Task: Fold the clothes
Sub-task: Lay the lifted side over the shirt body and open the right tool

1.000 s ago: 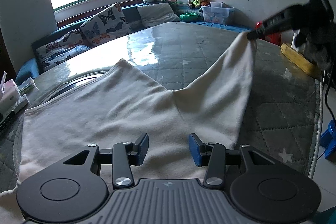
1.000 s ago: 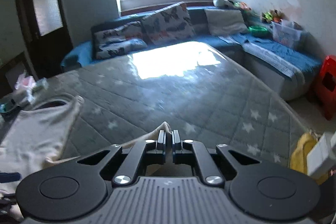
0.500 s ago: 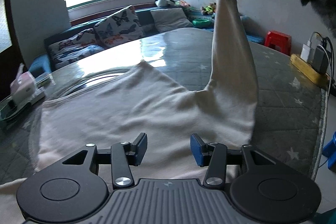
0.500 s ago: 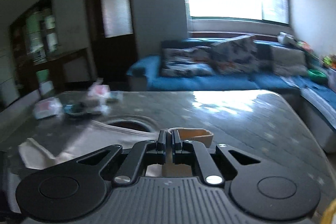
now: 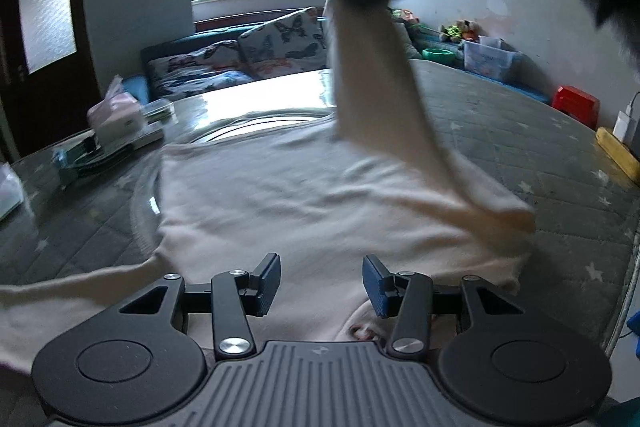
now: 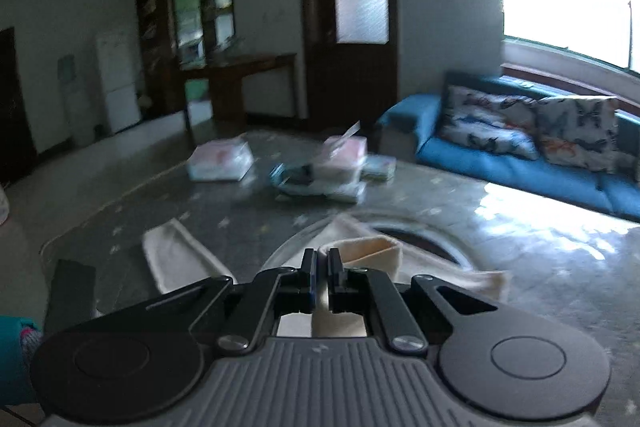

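While my right fingers [image 6: 323,259] pinch the shirt's [image 5: 304,195] sleeve [image 5: 376,75] above the worktop [image 5: 520,131], my left fingers [image 5: 320,285] hover open.

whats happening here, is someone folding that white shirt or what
Yes. A person with a handheld gripper in each hand is folding a cream shirt spread on a quilted star-patterned table cover. The right gripper is shut on one sleeve, lifted high and swung over the shirt's body. The left gripper hovers open over the near edge, holding nothing.
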`<act>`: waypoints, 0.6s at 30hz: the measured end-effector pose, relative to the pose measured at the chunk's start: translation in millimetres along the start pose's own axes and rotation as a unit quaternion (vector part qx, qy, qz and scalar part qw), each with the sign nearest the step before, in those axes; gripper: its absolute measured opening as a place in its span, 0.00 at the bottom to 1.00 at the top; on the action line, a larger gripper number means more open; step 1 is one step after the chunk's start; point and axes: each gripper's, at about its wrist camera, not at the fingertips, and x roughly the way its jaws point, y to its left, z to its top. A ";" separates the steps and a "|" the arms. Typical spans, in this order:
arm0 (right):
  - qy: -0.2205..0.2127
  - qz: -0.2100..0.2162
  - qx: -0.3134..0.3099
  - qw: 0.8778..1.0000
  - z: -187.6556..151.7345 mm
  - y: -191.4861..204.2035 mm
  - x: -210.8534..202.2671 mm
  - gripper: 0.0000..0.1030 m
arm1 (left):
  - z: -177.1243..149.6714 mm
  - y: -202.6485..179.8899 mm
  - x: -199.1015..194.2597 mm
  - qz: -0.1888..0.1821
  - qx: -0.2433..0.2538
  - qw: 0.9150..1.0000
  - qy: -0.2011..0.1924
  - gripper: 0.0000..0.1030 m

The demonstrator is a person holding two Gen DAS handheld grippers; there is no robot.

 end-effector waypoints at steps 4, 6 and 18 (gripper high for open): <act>0.023 0.019 -0.010 1.000 -8.6 12.7 18.0 0.07 | -6.2 7.6 -8.4 0.009 -0.010 1.000 -0.001 0.48; 0.026 0.022 -0.013 0.999 -10.4 14.1 18.8 0.11 | -9.5 11.8 -12.8 0.013 -0.016 1.000 -0.001 0.49; 0.069 -0.067 -0.001 0.995 -40.6 -49.2 3.3 0.16 | -12.6 31.5 -30.0 0.035 -0.029 0.999 -0.010 0.49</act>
